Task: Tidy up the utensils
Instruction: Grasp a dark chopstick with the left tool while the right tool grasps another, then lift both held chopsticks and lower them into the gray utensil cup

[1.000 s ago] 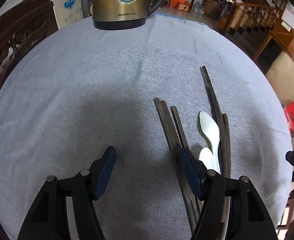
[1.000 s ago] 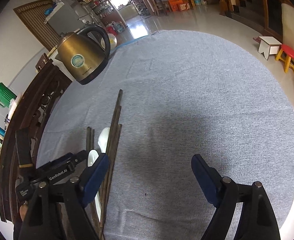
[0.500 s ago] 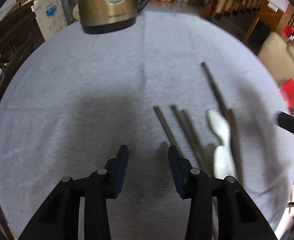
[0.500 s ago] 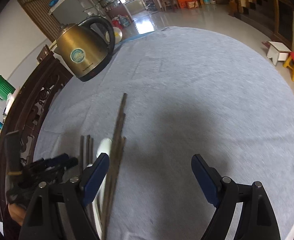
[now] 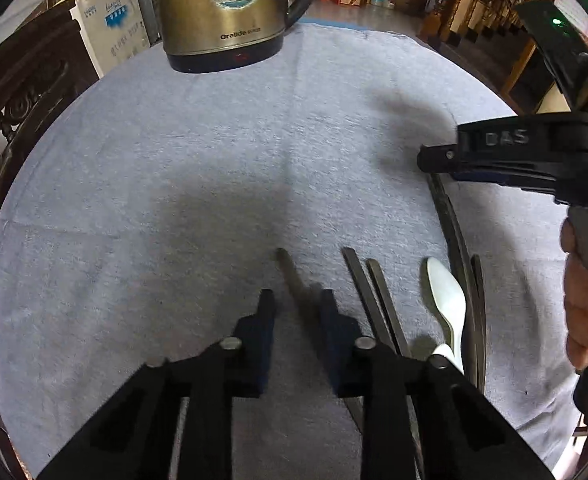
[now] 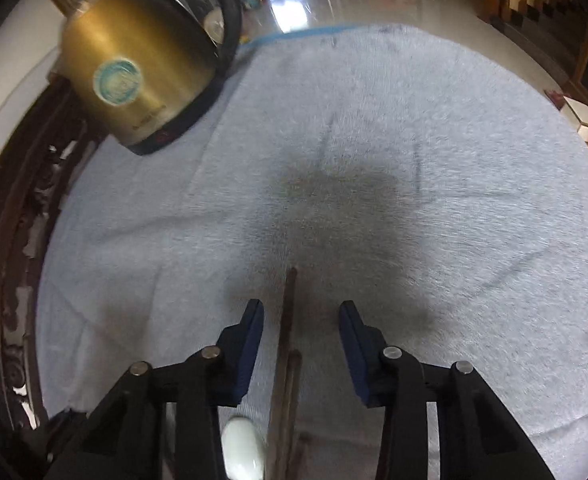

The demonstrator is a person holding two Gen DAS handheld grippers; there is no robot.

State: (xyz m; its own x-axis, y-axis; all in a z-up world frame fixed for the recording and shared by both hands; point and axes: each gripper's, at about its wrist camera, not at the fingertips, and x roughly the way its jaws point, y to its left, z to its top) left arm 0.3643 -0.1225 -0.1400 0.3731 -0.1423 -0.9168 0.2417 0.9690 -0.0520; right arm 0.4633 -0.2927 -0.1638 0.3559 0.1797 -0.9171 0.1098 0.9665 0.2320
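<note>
A round table covered by a grey cloth (image 5: 174,184) fills both views, and a brass-coloured kettle (image 5: 224,12) is seen standing at its far edge, well apart from the work. The utensils are gathered on the near right part of the cloth in the left wrist view: several dark chopsticks (image 5: 378,304) are laid roughly lengthwise, with a white spoon (image 5: 448,300) lying among them, just beside the longest pair. One chopstick (image 5: 290,276) is set apart to the left of the rest, and the left gripper (image 5: 294,312) is placed over it; its jaws are closing and are nearly together, with that stick running between the pads, though firm contact cannot be confirmed. In the right wrist view, the right gripper (image 6: 300,320) is lowered over two more chopsticks (image 6: 288,340); its jaws are closing but clear gaps are left on either side, so nothing is gripped yet. The step in hand is judged to be the picking out of chopsticks from the heap, one lot for each tool. Next, both closures would need to be finished squarely on the thin sticks before any lift, since a slim stick could be rolled aside or pinched at an angle.
</note>
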